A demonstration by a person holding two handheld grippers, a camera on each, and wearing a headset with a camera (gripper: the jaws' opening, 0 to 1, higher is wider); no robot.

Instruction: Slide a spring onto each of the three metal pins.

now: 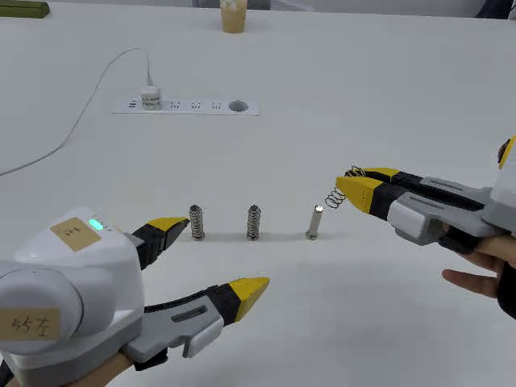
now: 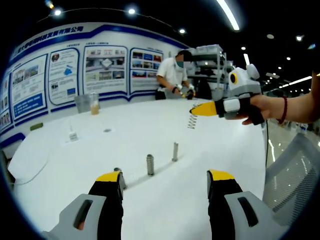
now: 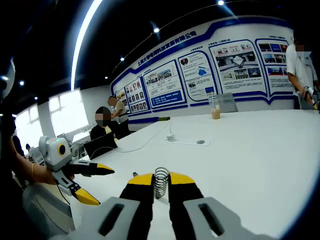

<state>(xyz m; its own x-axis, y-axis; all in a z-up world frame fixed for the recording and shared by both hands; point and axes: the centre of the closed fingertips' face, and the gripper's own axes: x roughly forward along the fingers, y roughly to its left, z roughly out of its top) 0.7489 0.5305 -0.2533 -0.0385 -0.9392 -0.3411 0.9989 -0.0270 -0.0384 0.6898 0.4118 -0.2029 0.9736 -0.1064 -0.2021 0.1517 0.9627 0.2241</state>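
White benchtop (image 1: 339,81) spreads wide in the head view, with a white power strip (image 1: 185,106) and a tan paper cup (image 1: 233,14) far beyond the bare steel pin (image 1: 314,222). That pin ends a row of 3. The middle pin (image 1: 253,222) beside it and the far-left pin (image 1: 196,222) already wear springs. The right gripper (image 1: 355,189) hangs just right of and above the bare steel pin, its yellow-tipped jaws pinched on a small silver coil spring (image 1: 335,197). The spring juts out, tilted toward the pin top but not over it. The left gripper (image 1: 218,256) sits low and left of the bare steel pin, jaws spread and empty.

From the left gripper view, its own gripper (image 2: 164,176) gapes wide. The bare steel pin (image 2: 175,151) stands beyond, clear of both jaws. The coil spring (image 2: 192,120) dangles up and right of it from the right gripper (image 2: 200,109).

Seen from the right gripper view, the right gripper (image 3: 160,179) clamps the lower coils of the coil spring (image 3: 160,182), with the upper coils free. The left gripper (image 3: 102,186) is at lower left.

To finish well, I would square the spring's axis with the pin and centre its open end over the tip. Then lower it until several coils ring the shaft, and only then let go. The pin looks free-standing, so a sideways nudge may topple it.
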